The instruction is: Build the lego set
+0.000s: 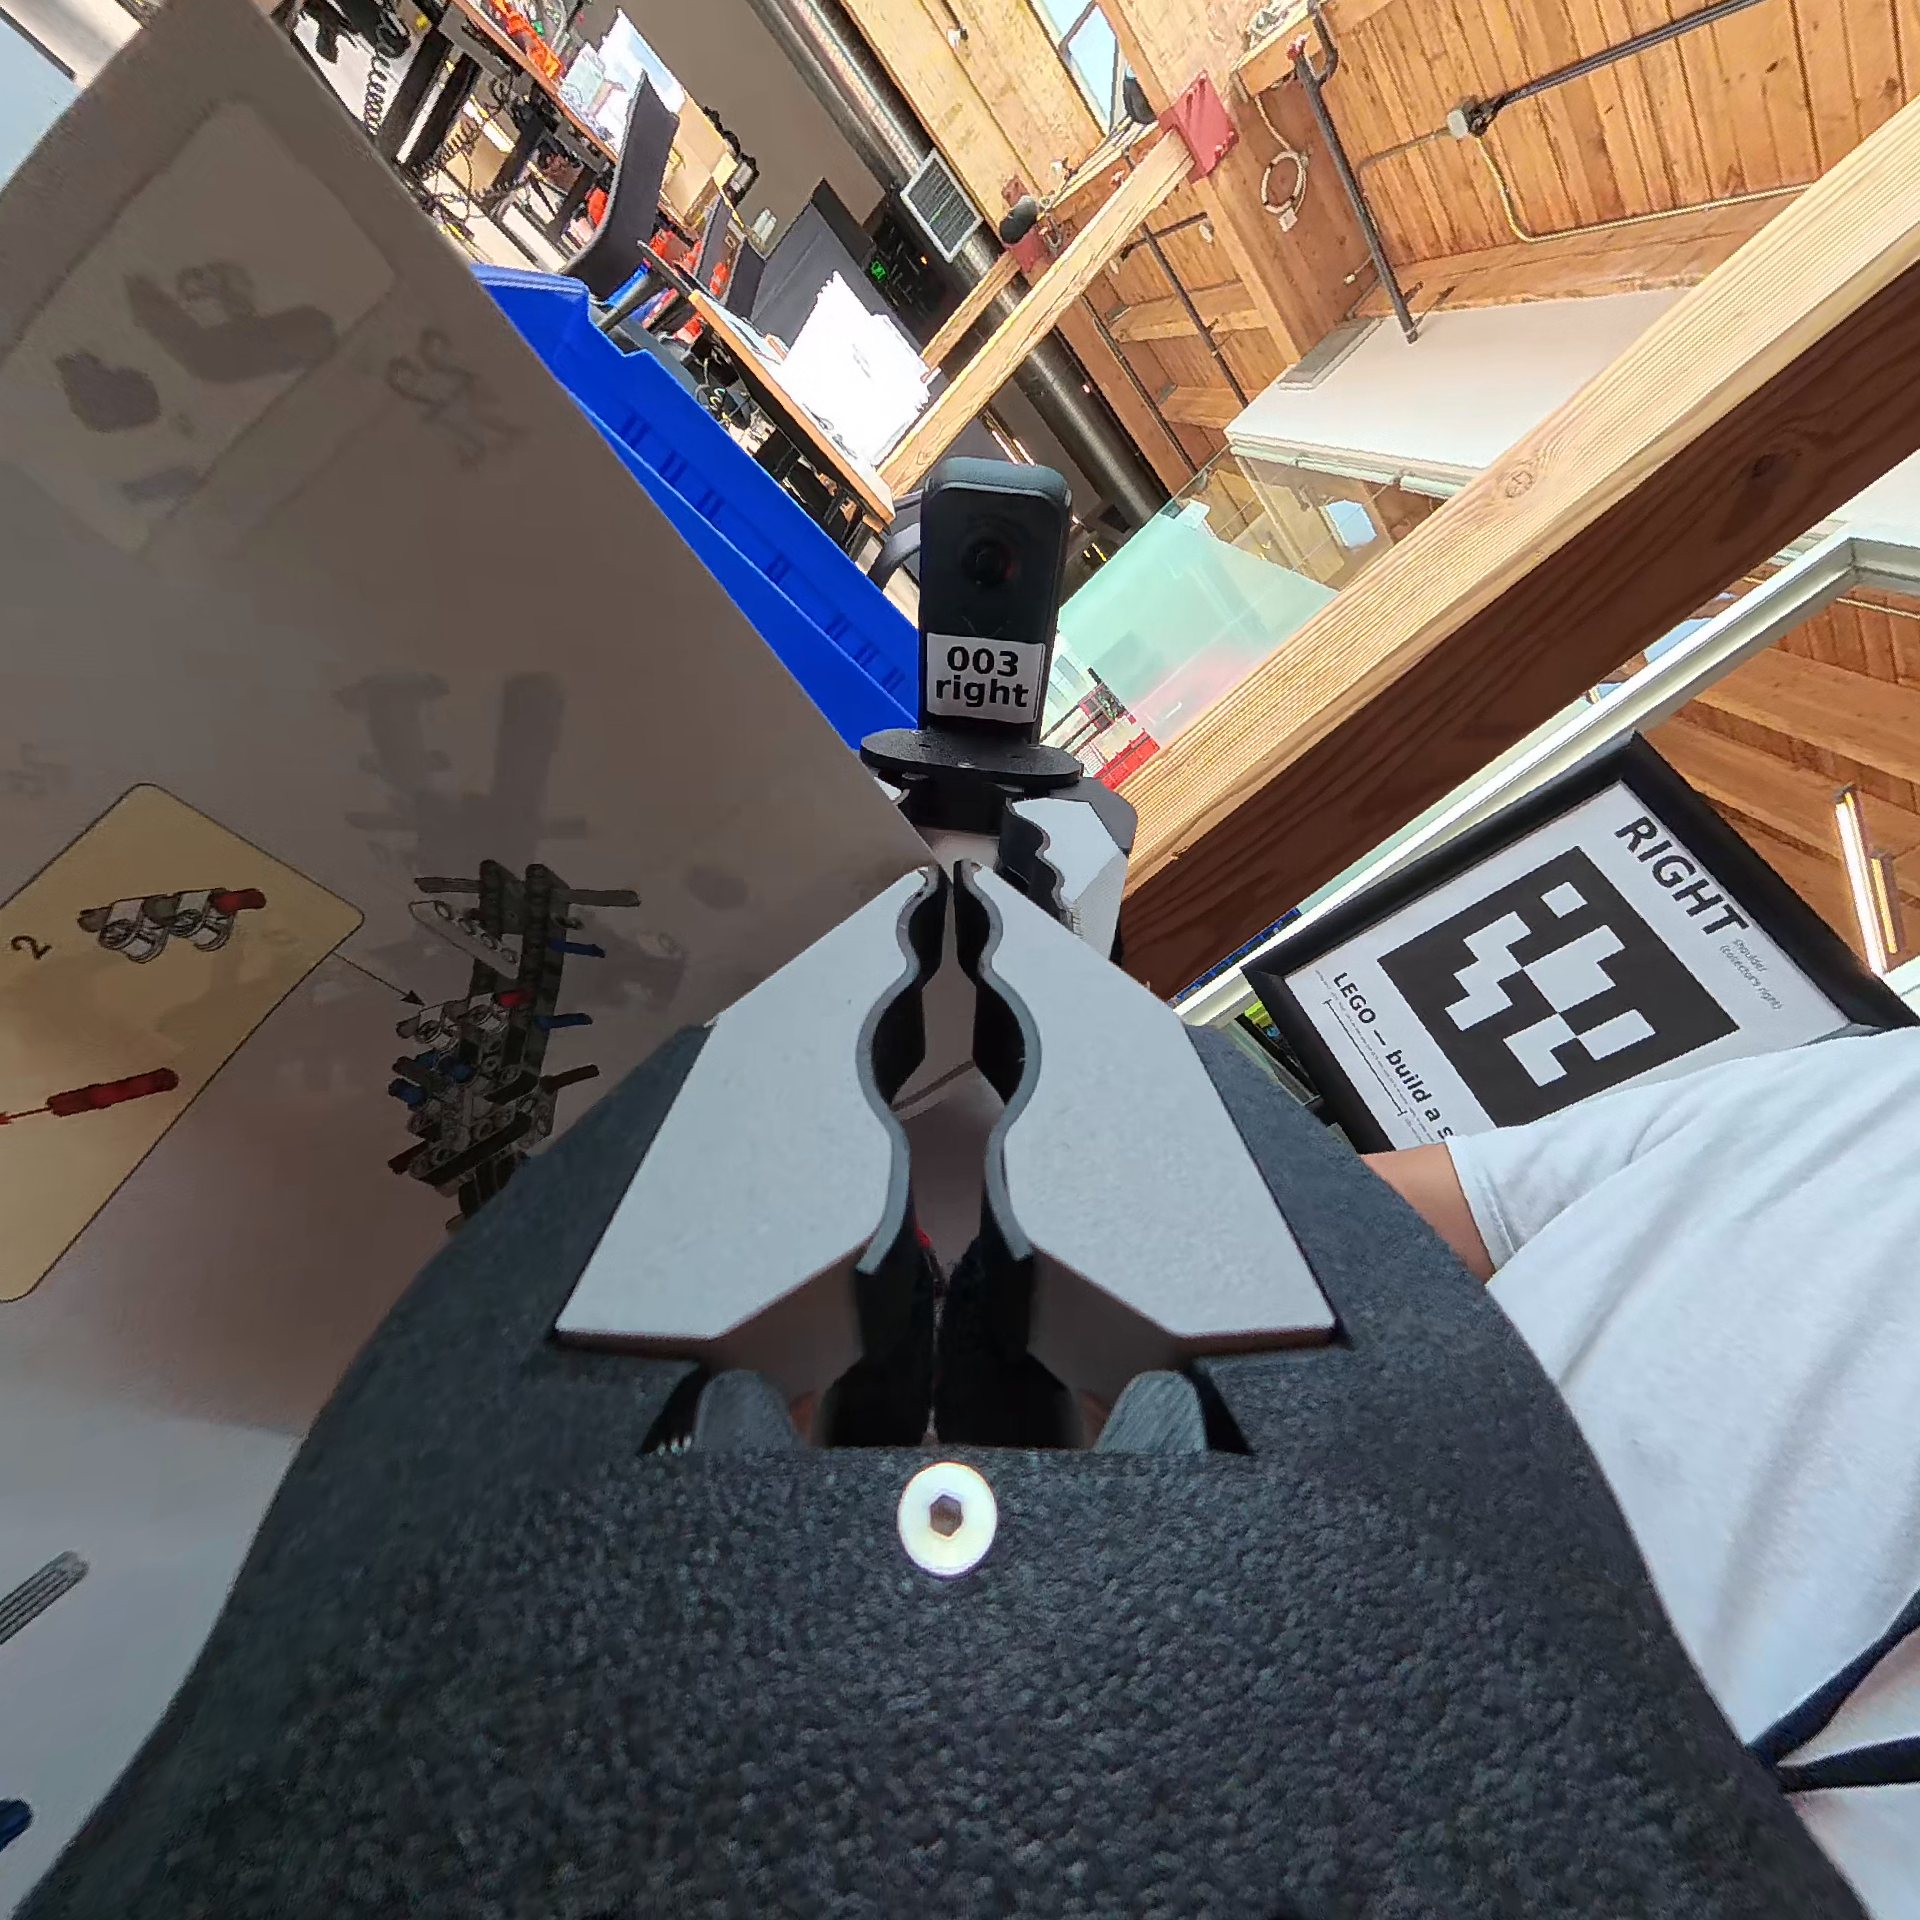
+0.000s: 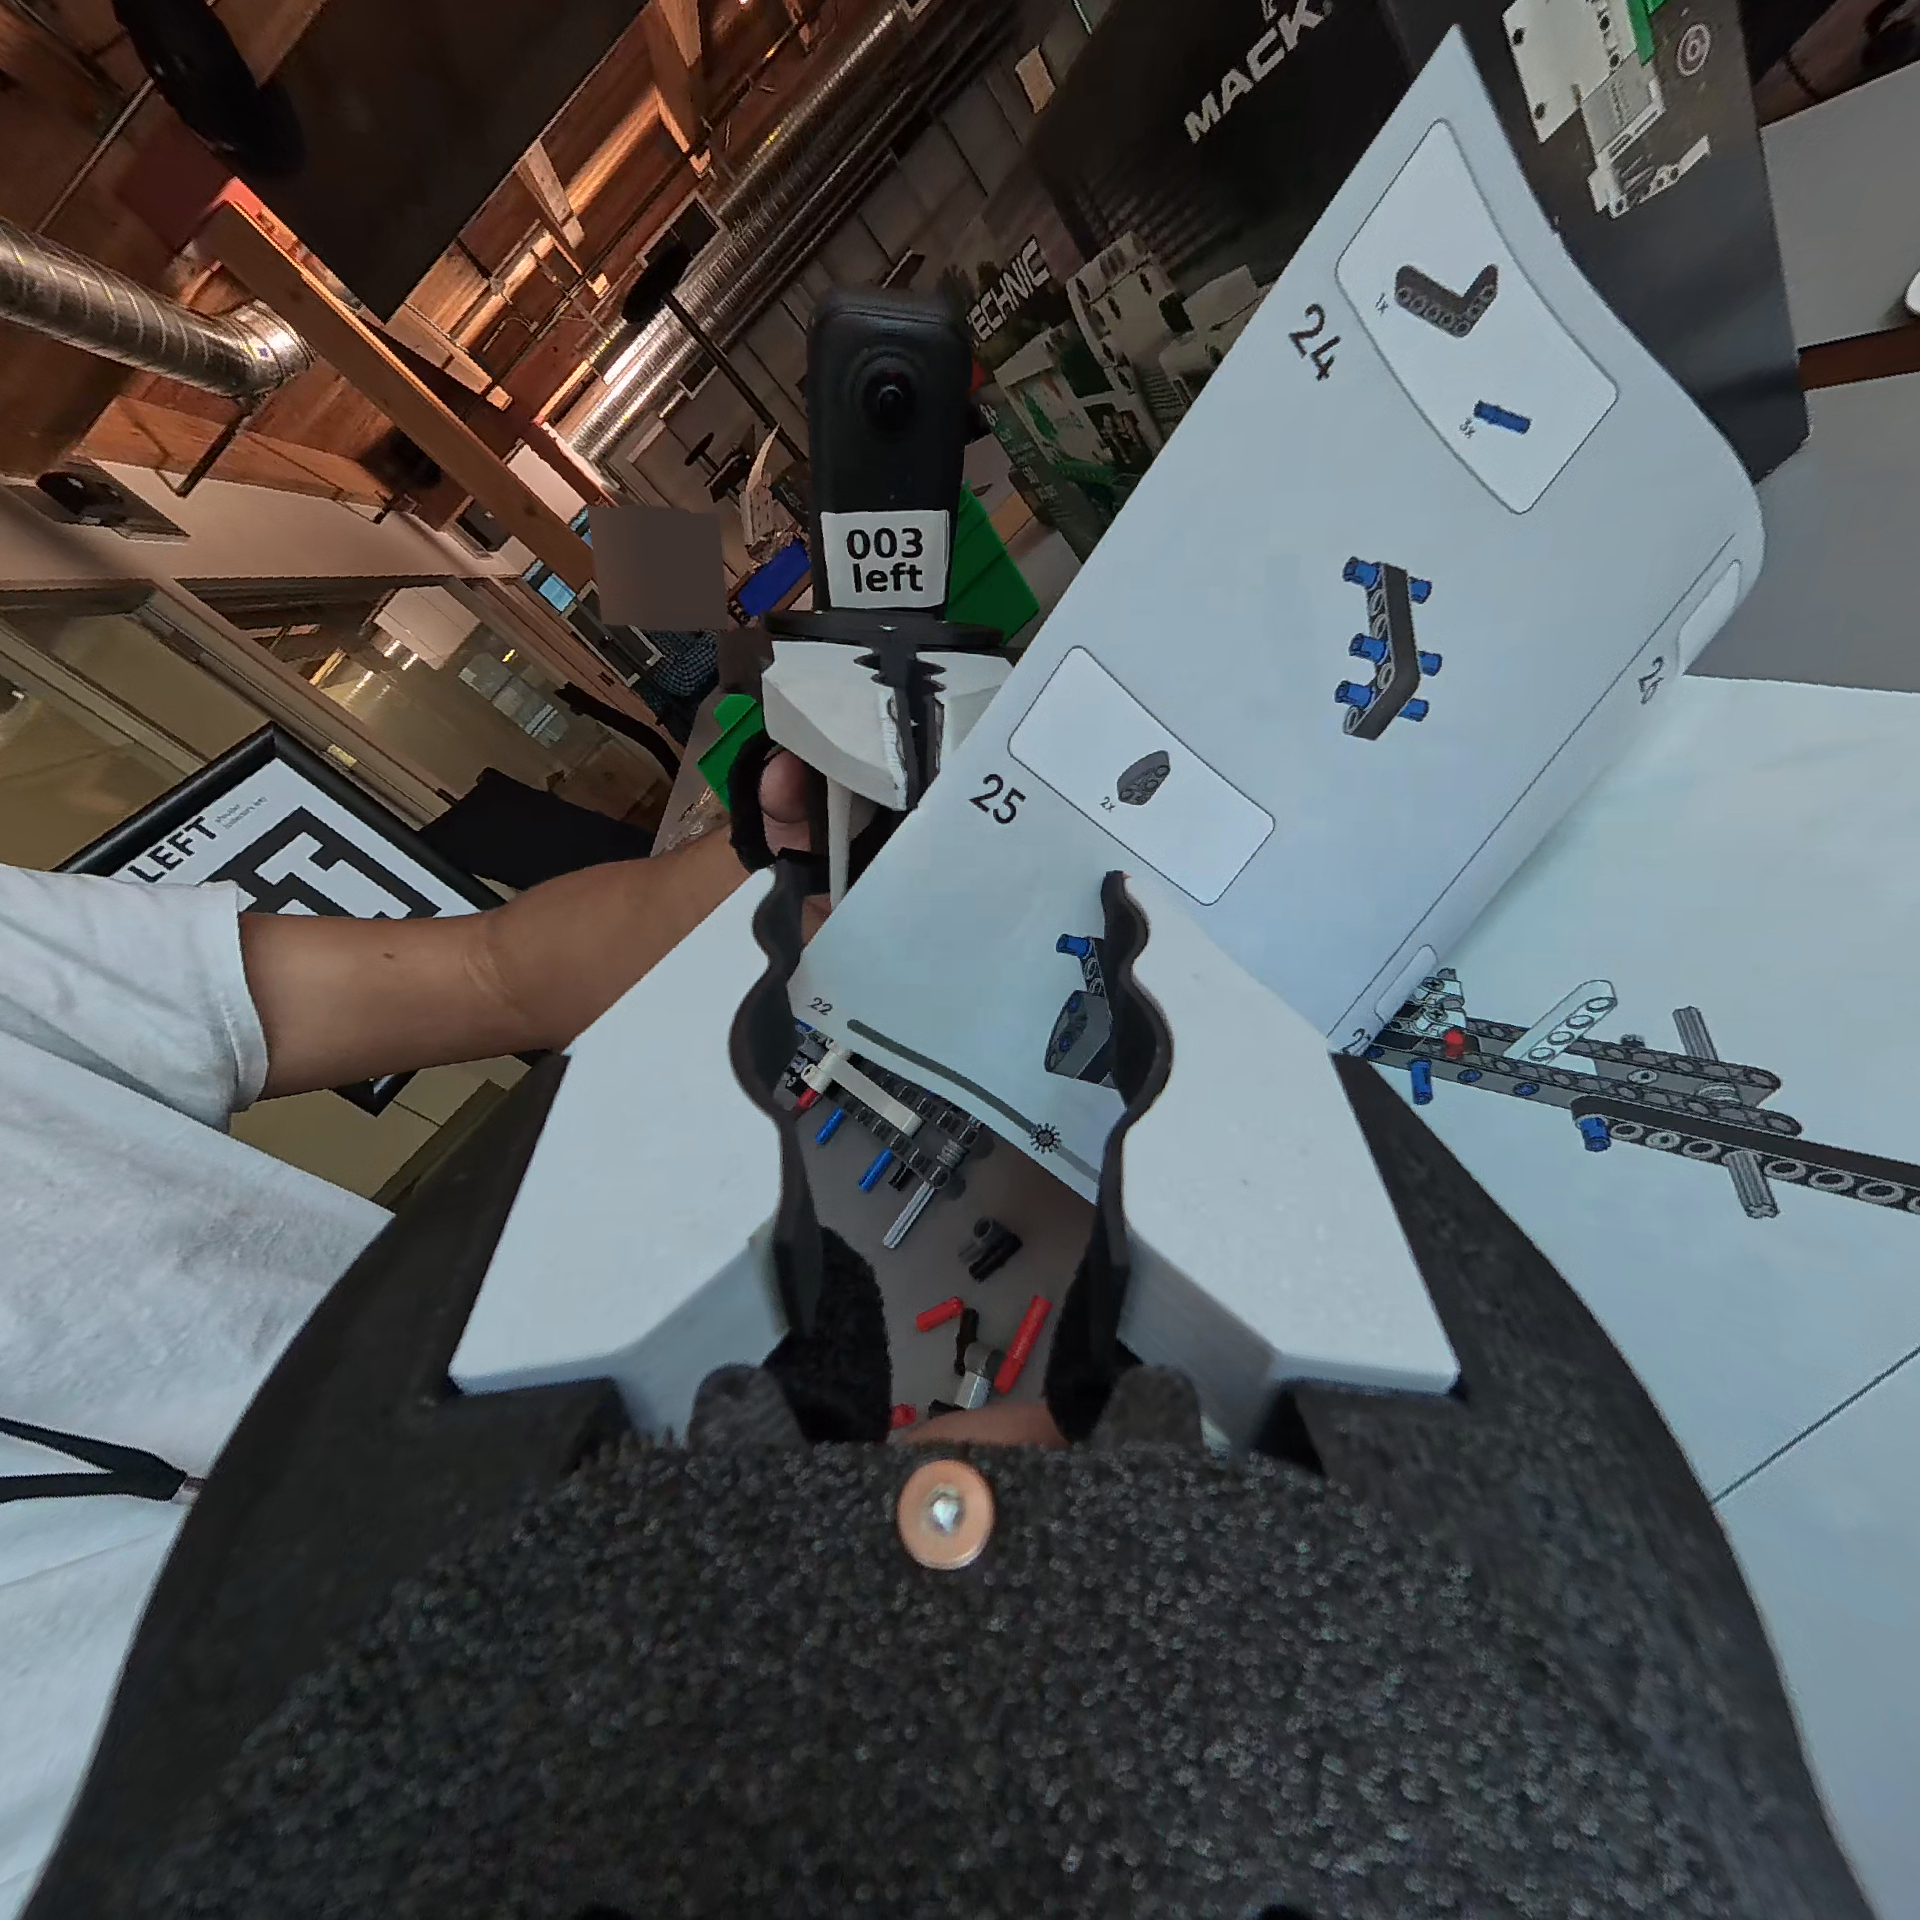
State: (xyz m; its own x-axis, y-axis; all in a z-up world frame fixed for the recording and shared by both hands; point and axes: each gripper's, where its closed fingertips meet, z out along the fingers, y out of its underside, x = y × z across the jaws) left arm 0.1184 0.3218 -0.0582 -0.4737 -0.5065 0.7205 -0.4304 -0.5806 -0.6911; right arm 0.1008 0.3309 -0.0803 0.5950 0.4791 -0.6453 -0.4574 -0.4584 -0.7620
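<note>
The left tongs (image 1: 951, 883) are pinched together on the corner of a lifted page (image 1: 436, 623). The right tongs (image 2: 951, 914) stand wide, with that page's (image 2: 1195, 644) lower edge passing between the fingers; whether the pads touch it I cannot tell. The page is pale, printed with numbered building steps and small brick drawings, and it curves up from the open booklet (image 2: 1714, 1299). Only the right view shows loose red, blue and black pieces (image 2: 966, 1320) on the bench.

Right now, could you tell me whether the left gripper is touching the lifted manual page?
Touching. In the left wrist view the page runs edge-first straight into the shut fingertips of the left gripper, with no gap visible there.
</note>
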